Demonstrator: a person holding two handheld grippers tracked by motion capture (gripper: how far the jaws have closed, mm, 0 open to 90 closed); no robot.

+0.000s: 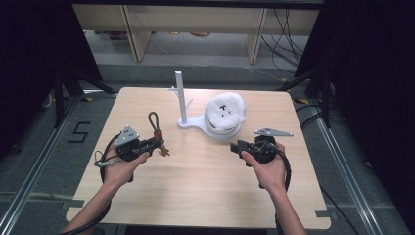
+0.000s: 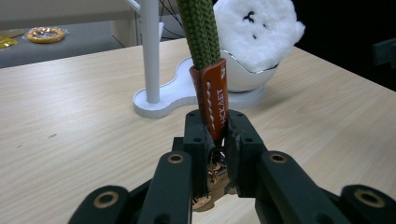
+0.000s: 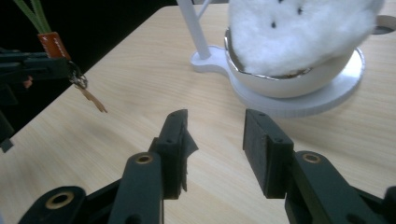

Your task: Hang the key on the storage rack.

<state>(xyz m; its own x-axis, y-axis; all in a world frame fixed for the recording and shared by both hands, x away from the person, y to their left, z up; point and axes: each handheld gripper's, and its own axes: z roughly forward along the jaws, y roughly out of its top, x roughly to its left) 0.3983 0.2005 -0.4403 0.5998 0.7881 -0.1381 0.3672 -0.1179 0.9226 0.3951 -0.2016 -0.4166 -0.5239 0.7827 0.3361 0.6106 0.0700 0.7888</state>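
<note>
A keyring with a green rope loop [image 1: 154, 120] and an orange leather tab [image 2: 215, 103] is held above the wooden table [image 1: 195, 191]. My left gripper [image 1: 157, 143] is shut on that tab [image 3: 51, 44], the rope [image 2: 200, 32] stands up from the jaws, and small keys [image 3: 91, 99] dangle below. My right gripper [image 1: 237, 147] is open with nothing between its jaws [image 3: 215, 135], low over the table, in front of a fluffy white toy [image 1: 225, 110] lying in a white bowl [image 3: 299, 84]. A white peg stand [image 1: 180, 95] rises beside the bowl.
The stand's base [image 2: 154, 105] joins the bowl's round base [image 3: 345, 88] near the table's far middle. Behind the table are pale shelf legs [image 1: 134, 34] and loose cables [image 1: 284, 34] on the floor. A yellow ring [image 2: 45, 34] lies on the floor.
</note>
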